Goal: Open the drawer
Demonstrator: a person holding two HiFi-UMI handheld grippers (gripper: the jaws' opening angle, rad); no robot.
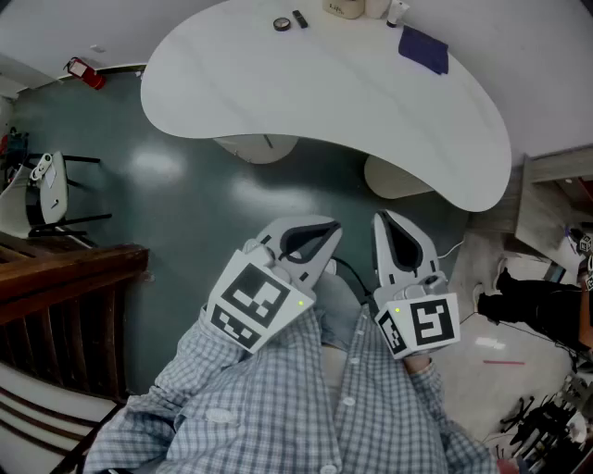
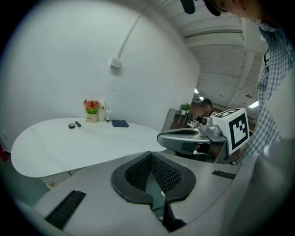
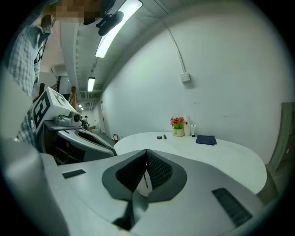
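I make out no drawer in any view. Both grippers are held close to the person's checked shirt, above the dark floor and short of the white curved table [image 1: 324,88]. My left gripper [image 1: 320,233] points toward the table with its jaws shut and nothing between them; in the left gripper view its pads [image 2: 151,156] meet at the tip. My right gripper [image 1: 384,222] is beside it, jaws also together and empty, and the right gripper view shows its pads [image 3: 146,152] touching. Each gripper shows in the other's view: the right gripper [image 2: 184,138] and the left gripper [image 3: 87,138].
On the table's far side stand a flower pot [image 2: 91,110], a dark blue cloth [image 1: 423,48] and small black items [image 1: 282,24]. Two white round bases [image 1: 255,148] sit under the table. A wooden railing [image 1: 65,287] is at the left, a red extinguisher [image 1: 85,72] beyond, and cluttered furniture [image 1: 556,194] at the right.
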